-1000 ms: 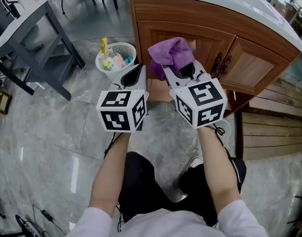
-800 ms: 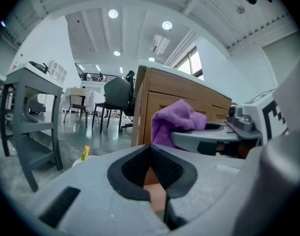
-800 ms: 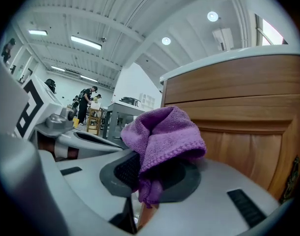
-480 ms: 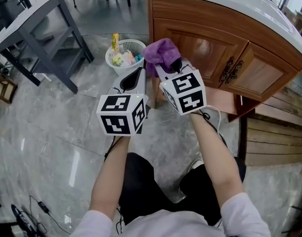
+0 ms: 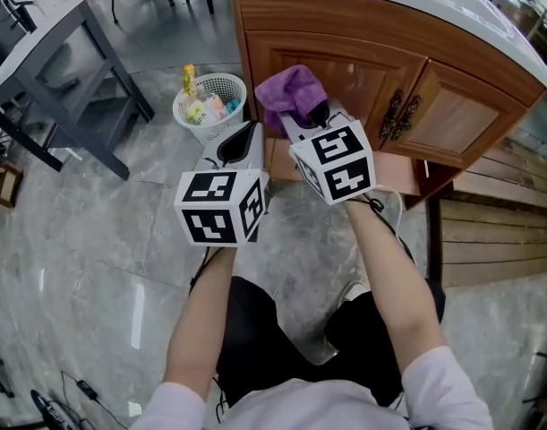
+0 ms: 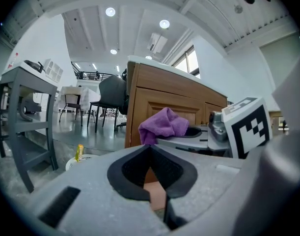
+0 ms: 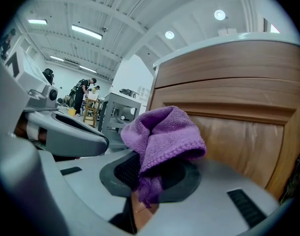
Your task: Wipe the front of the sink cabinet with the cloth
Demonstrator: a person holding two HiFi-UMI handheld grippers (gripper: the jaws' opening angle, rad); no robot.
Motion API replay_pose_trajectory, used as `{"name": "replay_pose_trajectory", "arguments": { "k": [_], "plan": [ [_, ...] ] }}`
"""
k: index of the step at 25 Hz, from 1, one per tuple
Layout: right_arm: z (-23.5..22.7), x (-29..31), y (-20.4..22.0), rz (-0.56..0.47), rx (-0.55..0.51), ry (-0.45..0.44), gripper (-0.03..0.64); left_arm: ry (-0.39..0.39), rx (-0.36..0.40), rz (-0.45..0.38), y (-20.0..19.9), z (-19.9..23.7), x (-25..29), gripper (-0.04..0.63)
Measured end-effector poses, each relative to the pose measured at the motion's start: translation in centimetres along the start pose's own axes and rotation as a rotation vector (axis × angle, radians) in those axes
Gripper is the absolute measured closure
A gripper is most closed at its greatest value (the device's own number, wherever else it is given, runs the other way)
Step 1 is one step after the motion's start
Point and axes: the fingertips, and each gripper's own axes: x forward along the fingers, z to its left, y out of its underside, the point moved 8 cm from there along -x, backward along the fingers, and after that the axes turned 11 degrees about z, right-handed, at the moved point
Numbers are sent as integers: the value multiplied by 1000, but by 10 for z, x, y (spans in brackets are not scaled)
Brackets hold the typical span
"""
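seen from above, a person holds a gripper in each hand before a wooden sink cabinet [image 5: 452,56] with a white top. the right gripper [image 5: 302,120] reaches towards the cabinet's left-hand door [image 5: 367,77]; its fingers are pinching a bunched purple cloth [image 5: 287,92], which stands up in a soft fold above the fingertips. in the right gripper view the cloth [image 7: 162,134] sits right in front of the door's pale wood panel [image 7: 253,146], very near it, though contact cannot be made out. the left gripper [image 5: 241,141] is held just beside the right one, a little further back from the cabinet, over the grey marble floor [image 5: 94,258]. in the left gripper view its dark fingers [image 6: 132,168] are pressed together at the tips with nothing between them. a white wastebasket [image 5: 221,88] with coloured packets in it stands on the floor near the cabinet's left corner. two dark metal handles [image 5: 396,116] sit where the cabinet's two doors meet.
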Motion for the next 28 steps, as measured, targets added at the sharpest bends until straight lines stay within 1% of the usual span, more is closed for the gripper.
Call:
{"name": "replay_pose_trajectory", "arguments": {
  "k": [7, 20, 28],
  "plan": [
    [-21, -23, 15, 21, 18, 50, 549, 59, 13, -5, -6, -23, 15, 591],
    [-68, -78, 45, 51, 77, 184, 549, 186, 43, 2, -13, -72, 46, 591],
    [-89, -119, 57, 48, 106, 235, 549, 266, 65, 15, -13, -107, 65, 591]
  ]
}}
